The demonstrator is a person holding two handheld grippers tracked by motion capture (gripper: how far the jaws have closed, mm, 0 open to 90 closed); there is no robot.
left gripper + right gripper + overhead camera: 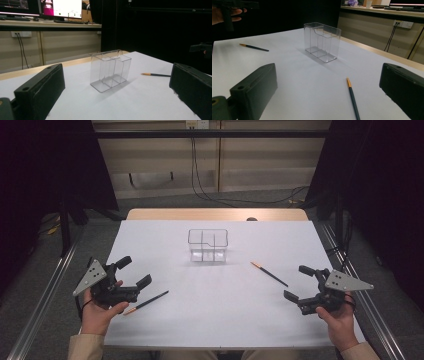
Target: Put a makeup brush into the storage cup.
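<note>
While held just above the bench [215, 320] near its front-left corner, left gripper [131, 272] spread wide, gripping nothing. Right gripper [300, 282] likewise spread wide and bare, near the front-right corner.

Left pencil [147, 302] flat on the white sheet, just beside the left gripper toward the bench's middle: dark shaft, orange end. Long axis slanted, orange end toward the front-left corner, dark end toward the centre of the bench. Not touched by either jaw.

Right pencil [270, 273] flat too, between the clear organiser [208, 245] and the right gripper. Long axis slanted the opposite way: orange end toward the organiser, dark end toward the right edge and the gripper. Seen from the right gripper view lying between the jaws, orange tip away from the camera [352, 96]. Apart from the jaws.

Clear organiser upright at the middle of the bench, a little toward the back edge, split into compartments, nothing inside, well apart from both pencils.

White covering over nearly the whole bench, bare wood strip along the back edge. Grey floor around, metal rails along both sides, dark curtains left and right, beige wall panels behind with black cables hanging. Monitors [60, 8] on a desk beyond, wall socket [22, 34] below.
</note>
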